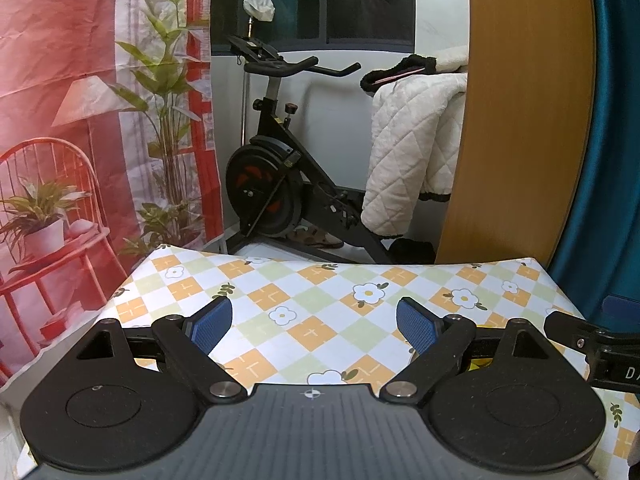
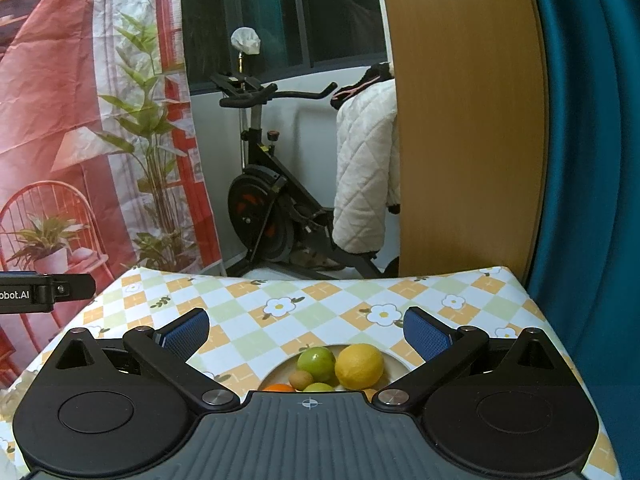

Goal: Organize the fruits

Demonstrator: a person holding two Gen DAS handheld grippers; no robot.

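Lemon (image 2: pixel 359 366): in plate (image 2: pixel 394 356), long axis tilted up-right.
Left hand-held gripper (image 1: pixel 314 324): jaws apart, empty.
Right hand-held gripper (image 2: pixel 306 330): jaws apart, empty.

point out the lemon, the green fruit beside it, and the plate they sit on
lemon (image 2: pixel 359 366): right wrist view, middle of its yellow skin.
green fruit (image 2: pixel 316 363): right wrist view, middle of its rounded front, left of the lemon.
plate (image 2: pixel 394 356): right wrist view, bare pale rim behind the lemon, on the right.

Left tool (image 1: pixel 314 326) tilted slightly downward, jaws spread wide, nothing between its blue pads, right tool (image 2: pixel 306 334) likewise angled down, jaws wide apart, empty
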